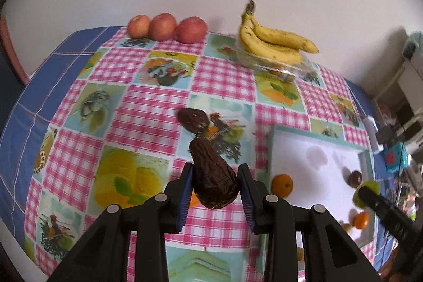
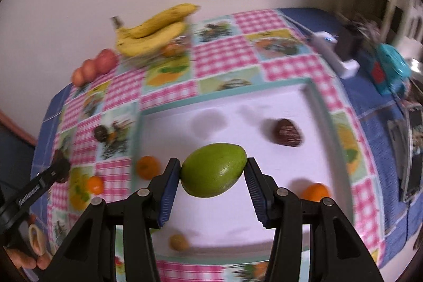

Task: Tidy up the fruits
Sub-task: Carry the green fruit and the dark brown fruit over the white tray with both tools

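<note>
Fruit sits in both of our tools: our left gripper [image 1: 215,192] is clamped on a dark brown avocado [image 1: 213,176], its narrow end pointing away from us, held above the checked tablecloth [image 1: 148,107] that covers the worktop. Our right gripper [image 2: 213,173] grips a green avocado [image 2: 214,169] by its two ends, and it hangs above the white tray [image 2: 290,165] with the teal rim. Inside that tray we see a second dark avocado [image 2: 287,132] lying toward the far right, an orange [image 2: 316,192] near the right edge, and a small brownish fruit [image 2: 179,242] at the near edge, too blurred for us to name. One orange [image 2: 148,167] sits at the tray's left rim, though we cannot tell whether it is inside or just outside, and another orange [image 2: 94,184] lies on the cloth well left of it. From the left wrist view, another dark avocado [image 1: 193,119] rests on the cloth just beyond the one we hold. At the far edge, three red apples [image 1: 167,27] stand in a row touching one another against the wall, and a bunch of bananas [image 1: 275,41] lies on top of a clear container [image 1: 275,66] to their right. A blue sheet [image 1: 23,107] shows beneath the cloth at the sides.
</note>
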Demonstrator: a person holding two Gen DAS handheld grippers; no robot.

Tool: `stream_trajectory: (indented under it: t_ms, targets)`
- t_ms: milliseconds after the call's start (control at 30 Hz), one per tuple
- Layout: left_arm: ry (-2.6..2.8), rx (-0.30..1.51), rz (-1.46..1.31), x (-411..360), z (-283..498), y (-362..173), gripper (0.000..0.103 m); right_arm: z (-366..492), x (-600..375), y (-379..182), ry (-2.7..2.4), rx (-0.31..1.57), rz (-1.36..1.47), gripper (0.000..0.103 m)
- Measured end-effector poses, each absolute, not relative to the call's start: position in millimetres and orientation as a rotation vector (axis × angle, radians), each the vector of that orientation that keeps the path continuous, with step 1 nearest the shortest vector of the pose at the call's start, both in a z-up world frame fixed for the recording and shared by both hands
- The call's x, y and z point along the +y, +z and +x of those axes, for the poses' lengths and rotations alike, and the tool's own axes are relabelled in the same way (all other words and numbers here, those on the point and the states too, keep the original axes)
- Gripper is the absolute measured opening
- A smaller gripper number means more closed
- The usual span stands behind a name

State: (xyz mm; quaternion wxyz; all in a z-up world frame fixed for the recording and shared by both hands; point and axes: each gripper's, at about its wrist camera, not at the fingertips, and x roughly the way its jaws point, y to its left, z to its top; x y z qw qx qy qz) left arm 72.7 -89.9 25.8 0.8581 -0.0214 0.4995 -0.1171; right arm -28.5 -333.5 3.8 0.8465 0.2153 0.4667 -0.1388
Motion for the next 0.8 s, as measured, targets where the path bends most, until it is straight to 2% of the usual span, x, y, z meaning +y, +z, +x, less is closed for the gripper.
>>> stream_trajectory:
  t_ms: [367, 800]
  targets:
    - [-0.371, 1.078, 0.039, -141, 53, 16, 0.036, -53, -392, -7, -0.416, 0.983, 0.540, 0.052]
    - [-0.501, 1.090, 0.198, -204, 27, -14, 0.036, -44, -391, -34, -0.394, 1.044, 0.540, 0.052]
